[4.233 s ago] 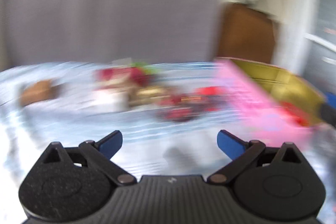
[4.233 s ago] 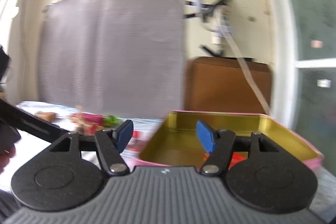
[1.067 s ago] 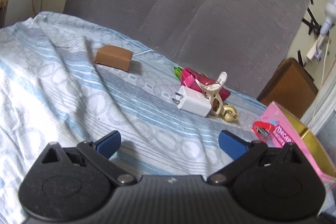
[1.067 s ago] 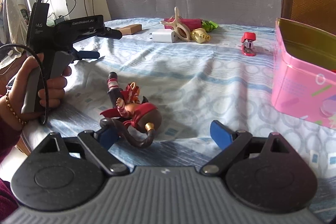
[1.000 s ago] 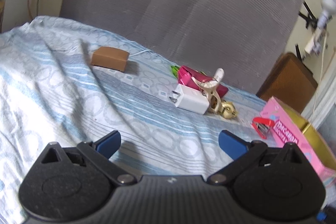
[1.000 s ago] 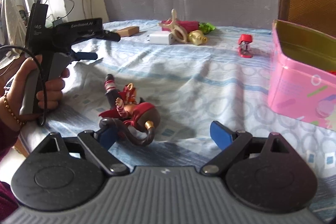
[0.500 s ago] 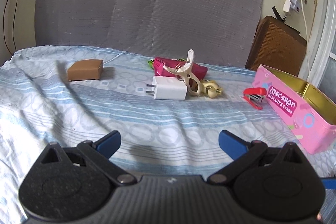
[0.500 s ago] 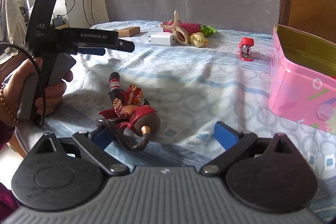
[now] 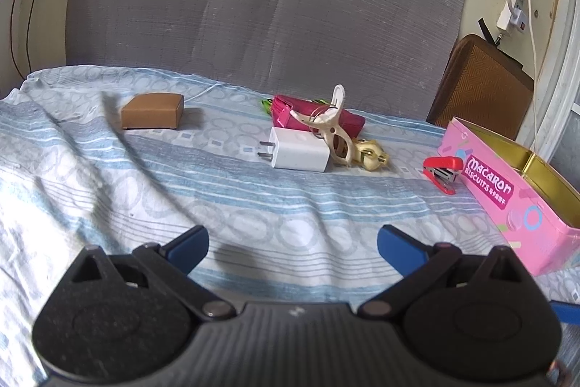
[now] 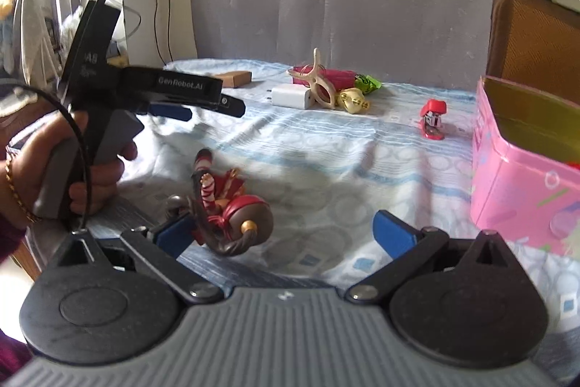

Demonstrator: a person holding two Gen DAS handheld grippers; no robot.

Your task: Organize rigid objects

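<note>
Between figurine [image 10: 232, 205] and pink tin [image 10: 522, 184], bare bedsheet [image 10: 344, 176]

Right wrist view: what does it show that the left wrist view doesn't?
Only the right wrist view shows the red figurine lying by the open right gripper, and the hand holding the left gripper. Only the left wrist view shows the tin's "Macaron Biscuits" lettering. Both show the white charger, clothespin, red stapler and brown box.

Glossy pink metal biscuit tin [image 9: 507, 191] with gold inside; matt brown cardboard box [image 9: 151, 110]; smooth white plastic charger [image 9: 299, 155]; wrinkled cloth bedsheet [image 9: 108, 176].
</note>
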